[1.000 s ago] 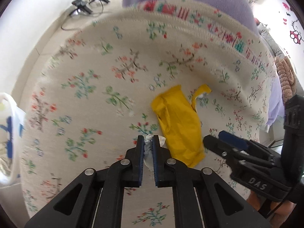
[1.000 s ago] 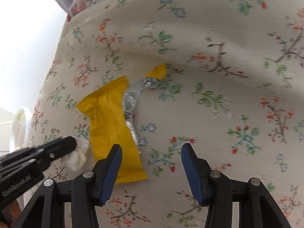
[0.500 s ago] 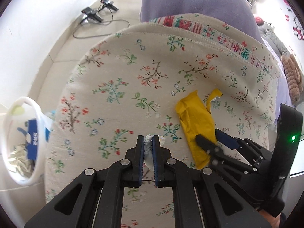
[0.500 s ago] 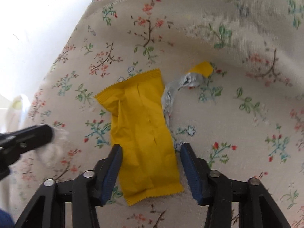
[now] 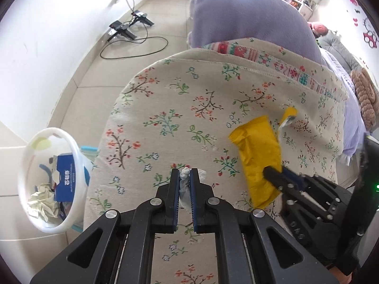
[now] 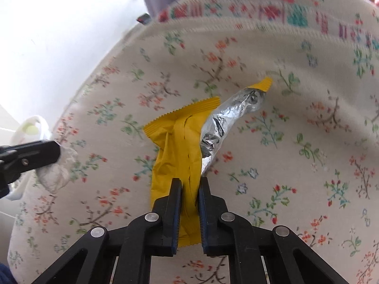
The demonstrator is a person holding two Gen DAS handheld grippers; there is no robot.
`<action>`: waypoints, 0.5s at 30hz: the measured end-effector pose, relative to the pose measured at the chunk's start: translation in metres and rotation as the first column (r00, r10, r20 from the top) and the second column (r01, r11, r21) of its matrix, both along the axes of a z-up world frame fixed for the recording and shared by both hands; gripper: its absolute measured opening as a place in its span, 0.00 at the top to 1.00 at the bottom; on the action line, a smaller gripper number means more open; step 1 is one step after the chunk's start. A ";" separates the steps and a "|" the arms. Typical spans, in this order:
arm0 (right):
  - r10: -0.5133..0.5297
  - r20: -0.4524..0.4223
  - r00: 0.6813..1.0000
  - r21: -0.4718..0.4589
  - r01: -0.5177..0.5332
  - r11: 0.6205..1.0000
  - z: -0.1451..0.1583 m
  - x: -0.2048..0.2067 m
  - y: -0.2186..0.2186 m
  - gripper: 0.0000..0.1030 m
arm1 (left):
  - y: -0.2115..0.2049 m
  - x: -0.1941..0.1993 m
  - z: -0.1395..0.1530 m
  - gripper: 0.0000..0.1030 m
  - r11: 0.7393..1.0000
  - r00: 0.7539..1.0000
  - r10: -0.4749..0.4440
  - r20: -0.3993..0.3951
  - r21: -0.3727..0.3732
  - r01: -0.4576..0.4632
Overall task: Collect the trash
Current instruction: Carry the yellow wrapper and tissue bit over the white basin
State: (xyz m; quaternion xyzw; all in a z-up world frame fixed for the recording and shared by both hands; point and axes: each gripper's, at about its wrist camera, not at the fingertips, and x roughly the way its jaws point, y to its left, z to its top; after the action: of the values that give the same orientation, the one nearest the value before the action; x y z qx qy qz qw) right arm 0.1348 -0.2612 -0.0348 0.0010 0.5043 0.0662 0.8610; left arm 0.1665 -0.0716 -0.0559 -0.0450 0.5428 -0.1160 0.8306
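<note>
My left gripper (image 5: 184, 175) is shut on a crumpled white tissue (image 5: 183, 184) and holds it above the floral cover (image 5: 189, 108); the tissue also shows in the right wrist view (image 6: 55, 172). My right gripper (image 6: 190, 184) is shut on a yellow snack wrapper (image 6: 176, 151) with a torn silver-lined strip (image 6: 227, 118). The wrapper (image 5: 259, 156) lies on the cover to the right of my left gripper. A white bin (image 5: 47, 184) with paper and a blue box inside stands on the floor at the left.
A purple blanket (image 5: 248, 16) lies beyond the floral cover. Black devices with cables (image 5: 128, 28) sit on the tiled floor by the wall. A knitted brown item (image 5: 364, 99) lies at the far right.
My right gripper moved onto the yellow wrapper and shut on it. My left gripper, still holding the tissue, pulled back and left, so the bin came into view.
</note>
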 end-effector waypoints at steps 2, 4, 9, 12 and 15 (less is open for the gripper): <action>0.014 0.025 1.000 0.002 -0.014 1.000 0.011 -0.005 -0.005 0.89 | 0.006 0.000 0.001 0.92 1.000 1.000 0.010 -0.004 -0.005 -0.010; 0.021 0.033 0.999 0.001 -0.021 1.000 0.014 -0.005 -0.004 0.89 | 0.013 0.000 0.002 0.92 1.000 1.000 0.020 -0.003 -0.009 -0.020; 0.027 0.045 0.999 -0.009 -0.026 1.000 0.016 -0.003 0.002 0.89 | 0.023 -0.003 0.004 0.92 0.999 1.000 0.031 0.005 -0.013 -0.031; 0.048 0.069 0.996 -0.017 -0.047 0.999 0.020 -0.003 0.015 0.89 | 0.030 -0.004 0.005 0.92 0.999 0.999 0.037 0.001 -0.017 -0.037; 0.066 0.087 0.994 -0.008 -0.066 0.998 0.025 -0.006 0.019 0.89 | 0.038 -0.005 0.005 0.92 0.999 0.999 0.050 0.002 -0.010 -0.050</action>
State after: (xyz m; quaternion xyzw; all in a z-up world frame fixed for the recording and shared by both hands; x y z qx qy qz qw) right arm 0.1287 -0.2422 -0.0097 -0.0210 0.4660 0.0933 0.8796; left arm 0.1618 -0.0334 -0.0506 -0.0626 0.5398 -0.0977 0.8337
